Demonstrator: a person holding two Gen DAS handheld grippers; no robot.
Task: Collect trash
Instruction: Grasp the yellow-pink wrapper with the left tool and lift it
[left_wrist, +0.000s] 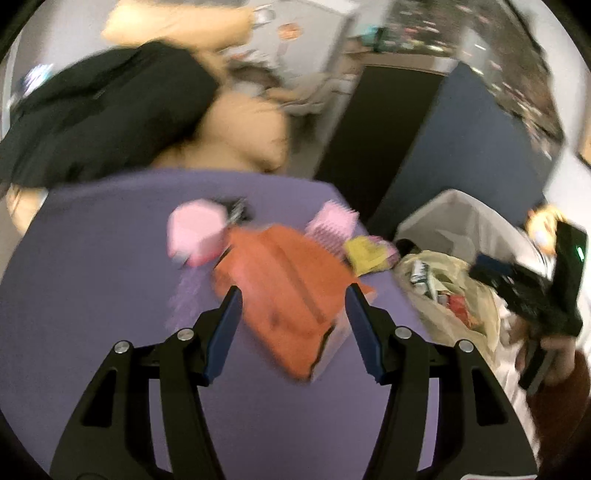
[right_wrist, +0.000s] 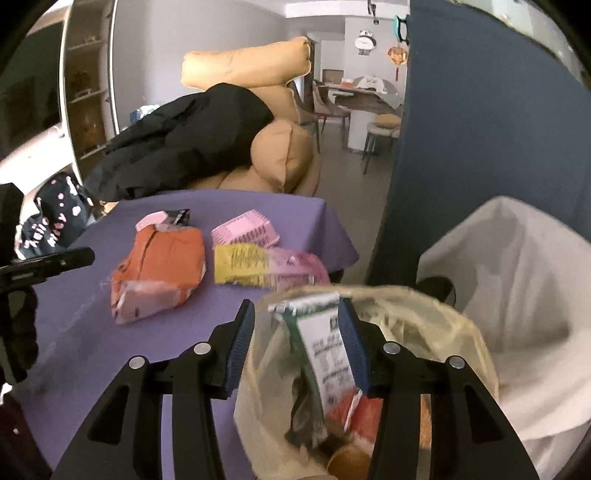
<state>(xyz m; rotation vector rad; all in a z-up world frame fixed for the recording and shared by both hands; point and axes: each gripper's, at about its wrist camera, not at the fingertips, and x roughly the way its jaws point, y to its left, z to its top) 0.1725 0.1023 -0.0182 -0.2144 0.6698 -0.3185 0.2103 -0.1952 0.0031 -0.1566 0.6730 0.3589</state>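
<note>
Right wrist view, lower centre: right gripper (right_wrist: 295, 347) spread apart over the translucent yellowish trash bag (right_wrist: 424, 332), green-and-white wrapper (right_wrist: 325, 350) loose between the jaws, likely just dropped; next, probably the crumpled orange packet (right_wrist: 162, 269) on the purple tablecloth (right_wrist: 74, 332), under the left gripper (left_wrist: 291, 328), likewise spread, empty.

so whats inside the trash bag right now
The translucent trash bag holds a green-and-white wrapper, standing upright, some red packaging and a brown piece. Whatever lies deeper is covered.
</note>
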